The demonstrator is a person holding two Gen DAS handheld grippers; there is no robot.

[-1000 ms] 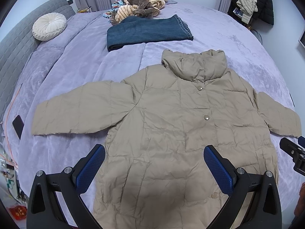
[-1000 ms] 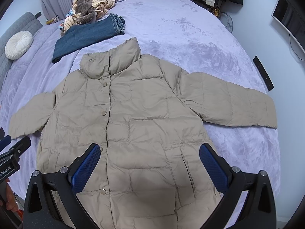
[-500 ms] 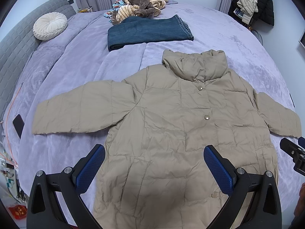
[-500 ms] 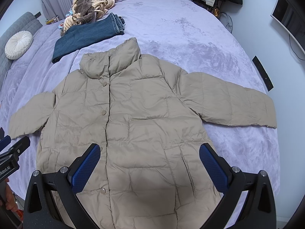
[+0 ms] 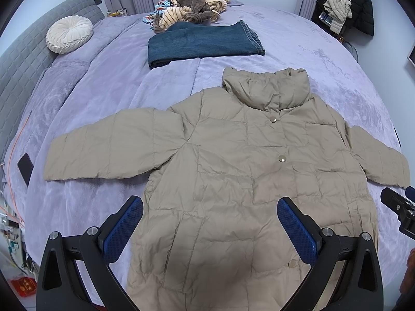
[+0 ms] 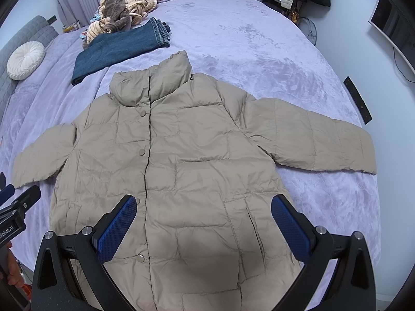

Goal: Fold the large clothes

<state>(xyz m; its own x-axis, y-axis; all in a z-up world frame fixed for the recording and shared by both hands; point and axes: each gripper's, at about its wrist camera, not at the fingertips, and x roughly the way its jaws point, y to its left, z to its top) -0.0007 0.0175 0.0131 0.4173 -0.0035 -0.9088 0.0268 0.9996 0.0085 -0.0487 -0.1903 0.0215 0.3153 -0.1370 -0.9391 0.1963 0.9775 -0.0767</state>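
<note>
The left gripper [image 5: 210, 229] is held with jaws spread wide and empty, above the lower front of the jacket [image 5: 233, 181]; the right gripper [image 6: 203, 226] is likewise spread wide and empty, above the same hem region. The jacket lies flat, front up and snapped closed, on the bed [image 5: 103, 90]. Its long axis runs from the hem at 6 o'clock, nearest both grippers, to the collar [image 5: 269, 90] at 12 o'clock. The left sleeve [image 5: 109, 147] extends toward 9 o'clock in the left wrist view; the right sleeve [image 6: 316, 140] extends toward 3 o'clock in the right wrist view. Judged from these positions, each gripper is nearer the sleeve on its own side, so a sleeve-inward fold calls for the left gripper to travel toward 10 o'clock and the right toward 2 o'clock. No fold has yet been made. No container is in view. Beyond the collar at 12 o'clock lie folded jeans [image 5: 202, 44], apart from the jacket, and behind them a clothes pile [image 5: 192, 5]. A cushion [image 5: 68, 33] rests at 10 o'clock.
</note>
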